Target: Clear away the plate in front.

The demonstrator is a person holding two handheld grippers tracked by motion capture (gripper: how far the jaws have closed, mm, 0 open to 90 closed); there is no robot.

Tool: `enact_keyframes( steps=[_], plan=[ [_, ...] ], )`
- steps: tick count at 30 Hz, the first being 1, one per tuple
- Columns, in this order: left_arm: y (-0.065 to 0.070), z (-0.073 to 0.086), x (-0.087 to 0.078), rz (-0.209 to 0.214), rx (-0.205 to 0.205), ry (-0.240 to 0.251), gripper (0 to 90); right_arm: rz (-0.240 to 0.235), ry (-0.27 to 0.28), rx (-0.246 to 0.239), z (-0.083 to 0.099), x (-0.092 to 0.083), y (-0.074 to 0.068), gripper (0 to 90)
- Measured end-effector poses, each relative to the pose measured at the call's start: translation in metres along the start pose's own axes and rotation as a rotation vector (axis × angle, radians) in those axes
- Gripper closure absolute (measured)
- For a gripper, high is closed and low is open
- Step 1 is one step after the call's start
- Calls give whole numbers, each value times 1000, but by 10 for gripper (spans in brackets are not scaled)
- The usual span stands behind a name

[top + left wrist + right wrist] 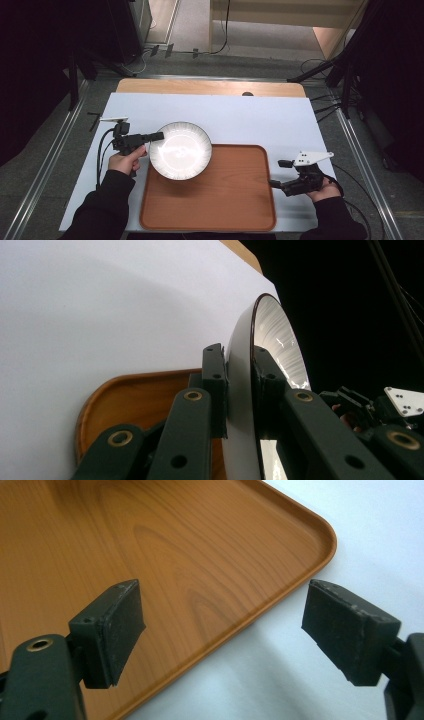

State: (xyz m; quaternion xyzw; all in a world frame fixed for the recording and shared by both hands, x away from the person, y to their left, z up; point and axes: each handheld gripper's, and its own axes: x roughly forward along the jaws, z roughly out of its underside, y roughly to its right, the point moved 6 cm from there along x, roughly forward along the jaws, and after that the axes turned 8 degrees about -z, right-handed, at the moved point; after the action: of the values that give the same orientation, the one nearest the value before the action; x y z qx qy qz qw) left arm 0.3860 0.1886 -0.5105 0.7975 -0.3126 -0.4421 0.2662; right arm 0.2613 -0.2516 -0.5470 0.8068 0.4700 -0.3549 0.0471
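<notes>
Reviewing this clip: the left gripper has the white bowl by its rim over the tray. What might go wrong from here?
1. The left gripper pinches the white bowl at one thin spot on its rim, so the glossy bowl may tip or slip out.
2. The bowl overhangs the wooden tray's upper left corner; set down there, it may rest on the raised edge and rock.
3. The right gripper, jaws open beside the tray, gives no support.

The white bowl [181,150] is round and shallow, with a thin dark rim and fine lines inside. Its right part is over the far left corner of the brown tray [225,200]; its left edge is pinched from both sides.
</notes>
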Motion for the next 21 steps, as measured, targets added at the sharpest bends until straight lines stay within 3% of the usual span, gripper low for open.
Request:
enact_keyframes(
  steps=[13, 21],
  plan=[
    [3, 16, 0, -2, 23, -35, 800, 2, -1, 7, -1, 1, 0, 177],
    [12, 29, 9, 9, 77, -88, 798, -1, -3, 6, -1, 1, -1, 177]
  ],
)
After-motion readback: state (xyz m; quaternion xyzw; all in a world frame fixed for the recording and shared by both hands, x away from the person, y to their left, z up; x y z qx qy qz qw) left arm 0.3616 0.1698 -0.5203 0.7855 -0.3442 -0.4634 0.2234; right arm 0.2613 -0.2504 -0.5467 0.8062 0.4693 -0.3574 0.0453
